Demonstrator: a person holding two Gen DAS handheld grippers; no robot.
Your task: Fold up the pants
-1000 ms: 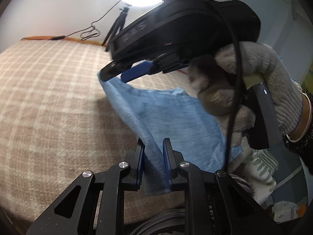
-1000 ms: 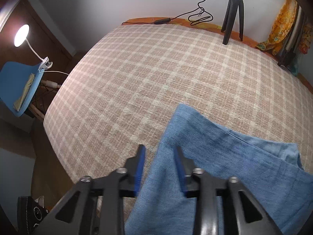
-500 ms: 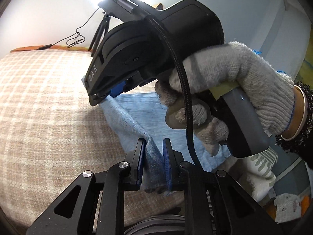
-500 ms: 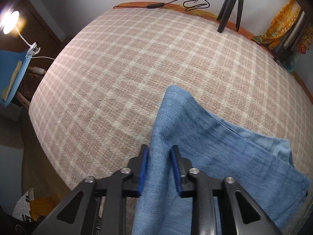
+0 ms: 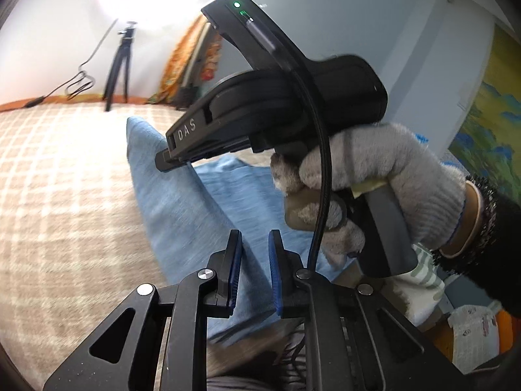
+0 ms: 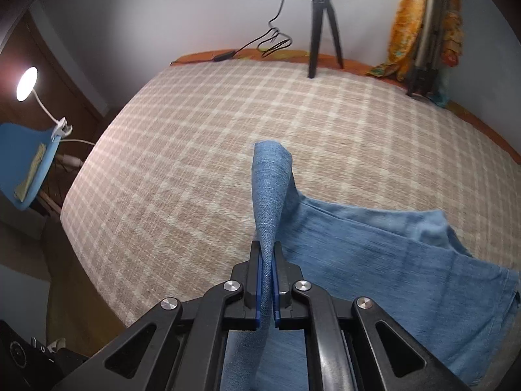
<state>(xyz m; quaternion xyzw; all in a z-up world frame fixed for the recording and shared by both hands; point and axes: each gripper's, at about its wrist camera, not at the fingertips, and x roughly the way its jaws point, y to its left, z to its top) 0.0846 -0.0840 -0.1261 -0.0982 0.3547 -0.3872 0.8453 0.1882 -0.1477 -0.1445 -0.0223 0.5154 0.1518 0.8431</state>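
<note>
Blue denim pants (image 6: 374, 260) lie on a beige plaid bed (image 6: 195, 163). My right gripper (image 6: 267, 260) is shut on the pants' edge, and the cloth stands up in a raised fold (image 6: 270, 179) ahead of it. In the left wrist view the right gripper (image 5: 162, 163), held by a gloved hand (image 5: 374, 189), pinches the pants (image 5: 182, 215) above the bed. My left gripper (image 5: 254, 244) has a narrow gap between its blue pads, with the cloth running between them.
A black tripod (image 6: 322, 26) and a cable (image 6: 270, 42) stand at the bed's far edge. Orange cloth (image 6: 423, 22) hangs at the back right. A blue chair (image 6: 26, 163) with a clip lamp (image 6: 27, 79) is left of the bed.
My right gripper has closed on the pants' edge and lifted it into an upright fold. My left gripper's pads have opened slightly. The far corner of the pants has risen.
</note>
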